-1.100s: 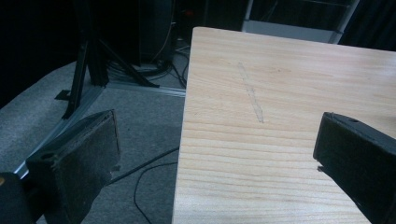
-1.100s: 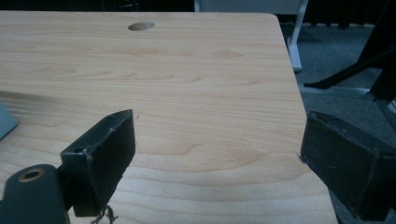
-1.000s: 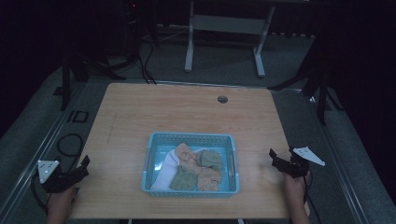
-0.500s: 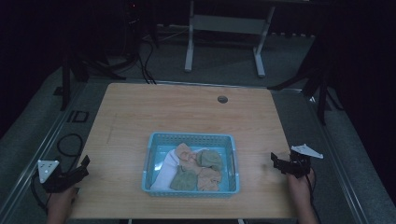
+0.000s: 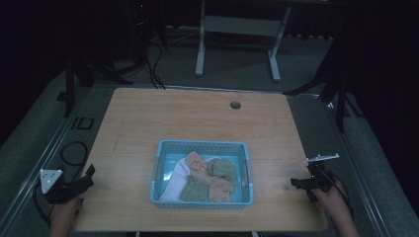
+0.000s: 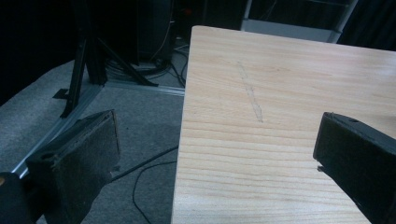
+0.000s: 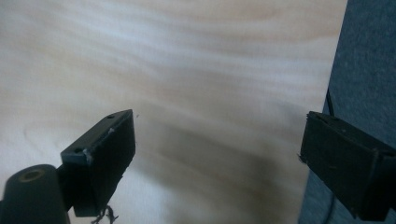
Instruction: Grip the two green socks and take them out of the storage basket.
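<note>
A light blue plastic basket [image 5: 203, 146] with slotted walls sits flat on the wooden worktop [image 5: 197, 118], toward its near edge and about midway between the two sides. Inside it lies a loose heap of socks: a white one [image 5: 173, 181] stretched along the left side, a peach one [image 5: 195, 163] near the middle, two olive-green ones, one [image 5: 223, 168] toward the back right and one [image 5: 192, 189] at the front, and another peach one [image 5: 221, 188] at the front right. They overlap and touch one another, all crumpled and none folded.
</note>
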### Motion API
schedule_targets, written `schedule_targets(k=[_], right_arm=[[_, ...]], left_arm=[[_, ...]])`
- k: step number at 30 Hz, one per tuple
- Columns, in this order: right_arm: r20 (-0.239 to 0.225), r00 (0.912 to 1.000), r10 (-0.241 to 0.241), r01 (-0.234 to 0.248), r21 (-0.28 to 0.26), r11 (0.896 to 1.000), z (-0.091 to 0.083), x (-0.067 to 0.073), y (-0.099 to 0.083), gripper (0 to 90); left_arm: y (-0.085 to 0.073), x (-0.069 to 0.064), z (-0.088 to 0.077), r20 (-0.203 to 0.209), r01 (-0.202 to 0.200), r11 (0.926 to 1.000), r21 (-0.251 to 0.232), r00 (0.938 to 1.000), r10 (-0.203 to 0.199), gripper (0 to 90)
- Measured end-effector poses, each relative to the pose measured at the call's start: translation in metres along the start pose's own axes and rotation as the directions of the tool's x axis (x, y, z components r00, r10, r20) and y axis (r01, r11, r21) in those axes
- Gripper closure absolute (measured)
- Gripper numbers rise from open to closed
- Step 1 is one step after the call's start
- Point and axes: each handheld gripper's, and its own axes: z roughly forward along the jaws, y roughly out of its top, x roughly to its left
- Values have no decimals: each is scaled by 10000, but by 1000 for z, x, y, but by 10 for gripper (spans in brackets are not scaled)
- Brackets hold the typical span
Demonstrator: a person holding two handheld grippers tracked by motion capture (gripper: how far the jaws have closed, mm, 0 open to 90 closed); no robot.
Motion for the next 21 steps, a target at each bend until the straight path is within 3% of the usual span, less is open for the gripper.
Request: schedule_targets(k=[3, 7, 8, 9, 10, 11, 13, 15, 16, 17, 18, 19, 20, 21], right_arm=[[-118, 9994, -340, 348, 663, 9972, -2, 0, 0, 100], [-463, 9906, -1286, 1346, 1676, 9766, -1, 2, 0, 128], [-463, 9906, -1286, 1346, 1676, 9766, -1, 2, 0, 128], [-580, 9829, -1750, 1834, 2129, 9597, -1, 4, 1, 129], [-580, 9829, -1750, 1834, 2129, 9597, -1, 4, 1, 129], [-1042, 9759, -1919, 2130, 2608, 9416, -2, 5, 2, 135], [-1393, 9672, -2126, 2457, 2984, 9223, -3, 4, 4, 137], [-1514, 9600, -2355, 2734, 3259, 9050, -4, 4, 5, 138], [-1514, 9600, -2355, 2734, 3259, 9050, -4, 4, 5, 138], [-1795, 9493, -2580, 3069, 3519, 8843, -5, 5, 6, 145], [-1795, 9493, -2580, 3069, 3519, 8843, -5, 5, 6, 145], [-2205, 9325, -2862, 3521, 3770, 8567, -5, 8, 6, 145], [-2343, 9264, -2948, 3672, 3877, 8455, -5, 9, 5, 145], [-2609, 9137, -3115, 3968, 4073, 8226, -5, 12, 5, 145]], left_arm=[[0, 0, 0, 0, 20, 10000, 15, 10000, -20, 7], [0, 0, 1, -7, 91, 9999, 76, 10000, -91, 7], [0, 0, 1, -7, 91, 9999, 76, 10000, -91, 7], [0, 0, 1, 27, 81, 10000, 46, 10000, -81, 7], [0, 0, 1, 27, 81, 10000, 46, 10000, -81, 7], [0, 0, 0, 49, 32, 10000, 28, 10000, -32, 7], [0, 0, 0, 60, 31, 10000, 41, 10000, -31, 7], [0, 0, 0, 69, 50, 10000, 27, 10000, -50, 7], [0, 0, 0, 69, 50, 10000, 27, 10000, -50, 7], [0, 0, 0, 68, 36, 10000, 38, 10000, -36, 7], [0, 0, 0, 68, 36, 10000, 38, 10000, -36, 7], [0, 0, 0, 62, 27, 10000, 42, 10000, -27, 7], [0, 0, 0, 62, 27, 10000, 42, 10000, -27, 7], [0, 0, 0, 62, 30, 10000, 41, 10000, -31, 7]])
